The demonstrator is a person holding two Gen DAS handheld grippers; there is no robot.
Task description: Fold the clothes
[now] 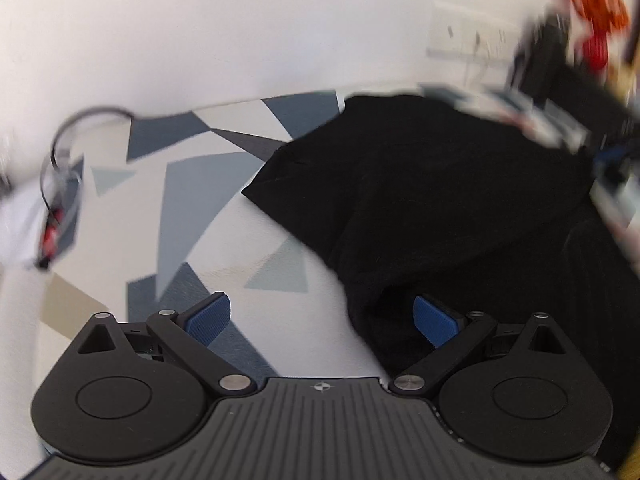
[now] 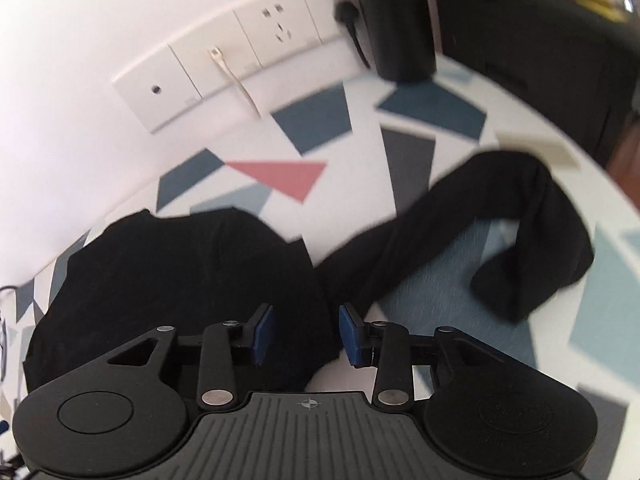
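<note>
A black long-sleeved garment (image 1: 440,200) lies crumpled on a table with a geometric-patterned cloth (image 1: 200,208). My left gripper (image 1: 322,320) is open wide at the garment's near left edge. Its right pad (image 1: 436,322) hangs over the black cloth and its left pad (image 1: 210,318) over the bare tablecloth. In the right wrist view the garment's body (image 2: 180,272) sits at the lower left, and one sleeve (image 2: 500,220) stretches right and curls back at the cuff. My right gripper (image 2: 308,334) is open just above the body's edge, pads apart and not pressing the cloth.
A white wall with a row of sockets (image 2: 240,60) runs behind the table. A black cylinder (image 2: 396,20) and a black box (image 2: 540,40) stand at the back right. A looped cable (image 1: 60,168) lies at the left, with blurred clutter (image 1: 560,120) beyond the garment.
</note>
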